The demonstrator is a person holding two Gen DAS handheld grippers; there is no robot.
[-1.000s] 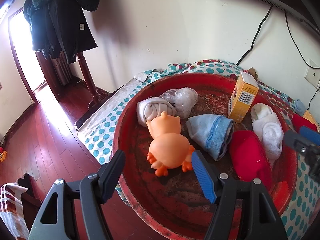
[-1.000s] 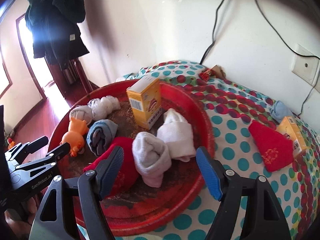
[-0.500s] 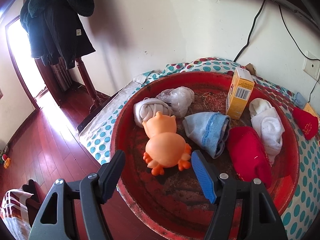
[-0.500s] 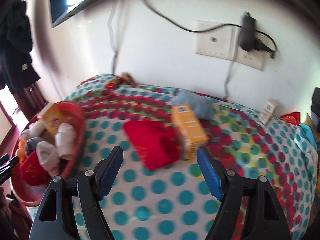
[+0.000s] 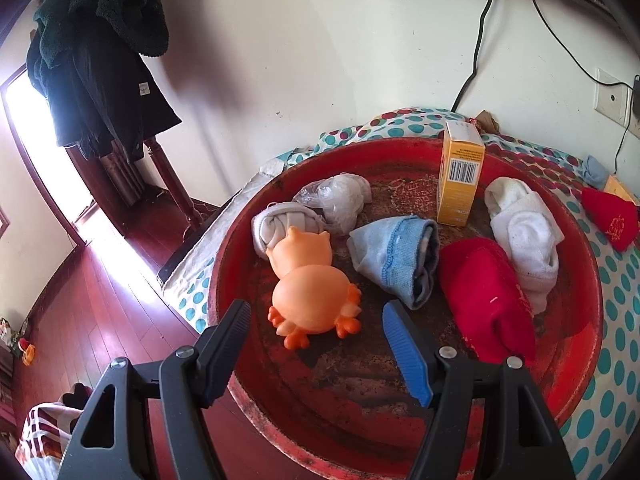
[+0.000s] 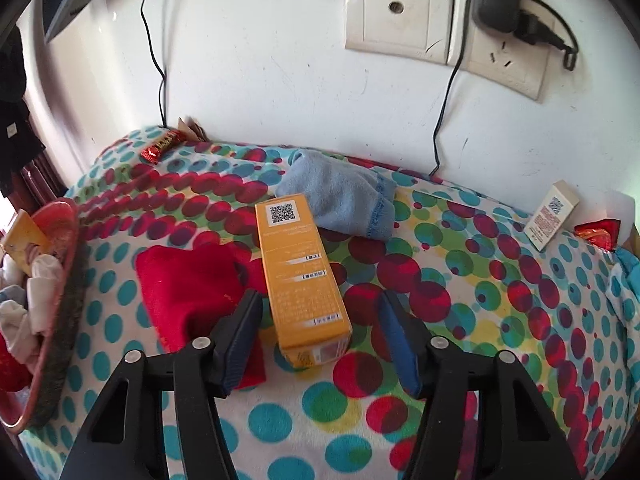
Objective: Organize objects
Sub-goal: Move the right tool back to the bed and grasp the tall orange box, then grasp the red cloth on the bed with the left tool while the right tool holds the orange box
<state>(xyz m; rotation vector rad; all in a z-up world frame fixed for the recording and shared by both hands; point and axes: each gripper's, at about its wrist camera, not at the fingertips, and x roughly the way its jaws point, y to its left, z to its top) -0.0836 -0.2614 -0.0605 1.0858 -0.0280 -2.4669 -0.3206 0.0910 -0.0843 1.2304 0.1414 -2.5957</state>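
Right gripper (image 6: 320,320) wide open, holding nothing, jaws either side of the near end of a long orange cardboard box (image 6: 300,280) lying flat on the polka-dot blanket (image 6: 500,320). Red knitted cloth (image 6: 188,292) touches the box's left side; bare blanket on its right. Light blue folded sock (image 6: 340,204) just behind. QR code on box top, small print unreadable. Left gripper (image 5: 316,332) wide open, empty, over the round red tray (image 5: 580,320) rim near an orange rubber duck toy (image 5: 312,292). Upright orange box (image 5: 460,176) shows a barcode.
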